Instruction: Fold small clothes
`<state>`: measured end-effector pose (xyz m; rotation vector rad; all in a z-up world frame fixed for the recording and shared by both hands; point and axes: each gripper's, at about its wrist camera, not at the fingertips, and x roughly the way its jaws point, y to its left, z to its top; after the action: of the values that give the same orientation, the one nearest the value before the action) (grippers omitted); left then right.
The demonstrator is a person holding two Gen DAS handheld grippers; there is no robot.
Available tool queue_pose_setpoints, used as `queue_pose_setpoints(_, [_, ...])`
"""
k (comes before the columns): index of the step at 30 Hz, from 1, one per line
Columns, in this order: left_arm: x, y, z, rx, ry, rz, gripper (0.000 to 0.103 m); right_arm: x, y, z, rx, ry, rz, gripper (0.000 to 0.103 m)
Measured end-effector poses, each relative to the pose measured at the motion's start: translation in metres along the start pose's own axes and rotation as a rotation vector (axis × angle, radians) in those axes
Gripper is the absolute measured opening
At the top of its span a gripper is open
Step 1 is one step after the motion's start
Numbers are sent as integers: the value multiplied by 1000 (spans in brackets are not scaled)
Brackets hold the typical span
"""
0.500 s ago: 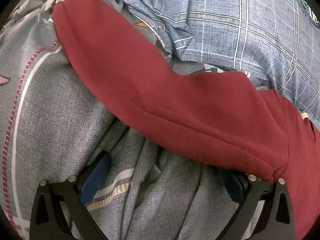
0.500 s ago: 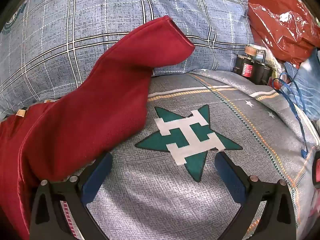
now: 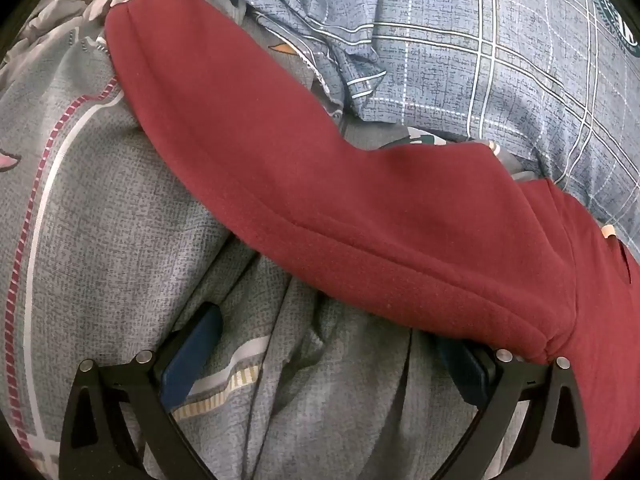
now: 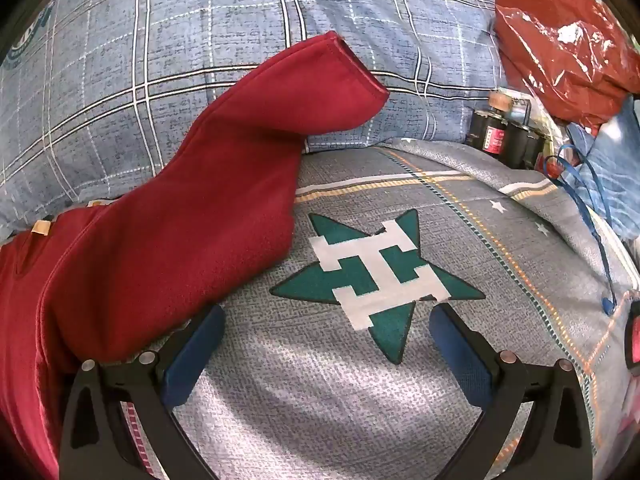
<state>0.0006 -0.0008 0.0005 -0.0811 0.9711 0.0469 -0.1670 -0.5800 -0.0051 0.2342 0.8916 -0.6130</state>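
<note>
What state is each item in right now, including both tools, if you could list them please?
left tool: open, holding nothing
right tool: open, holding nothing
red garment: unfolded, sleeves spread out
right sleeve: lying across the plaid pillow
grey bedsheet: wrinkled under the left tool
red plastic bag: crumpled

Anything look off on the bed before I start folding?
The red top isn't flat: its sleeve runs up onto the plaid pillow, and the other sleeve lies over bunched sheet. A red plastic bag and dark bottles crowd the bed's far corner. Both grippers are open.
</note>
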Motion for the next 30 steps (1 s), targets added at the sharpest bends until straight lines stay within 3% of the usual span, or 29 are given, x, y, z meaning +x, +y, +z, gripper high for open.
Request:
queue_pose_setpoints(6, [-8,2,-3,20,21,-16,102,-1,1,2,-1,4,-4,103])
queue_pose_setpoints(10, [-24,1,-8,32,16,-9,96,-18,0,-9,30,67,33,103])
queue_pose_setpoints(15, [-67,0,-19,64,-64,-7,95,-78,0,-37,59,37,127,103])
queue_pose_setpoints(21, [-125,-2,-37,32,-141,-59,95,-153,11,-66,138,60,287,103])
queue_pose_setpoints(30, [-192,-57,-69,240,-230,-64,95,-200,91,-64,-33,21,335,103])
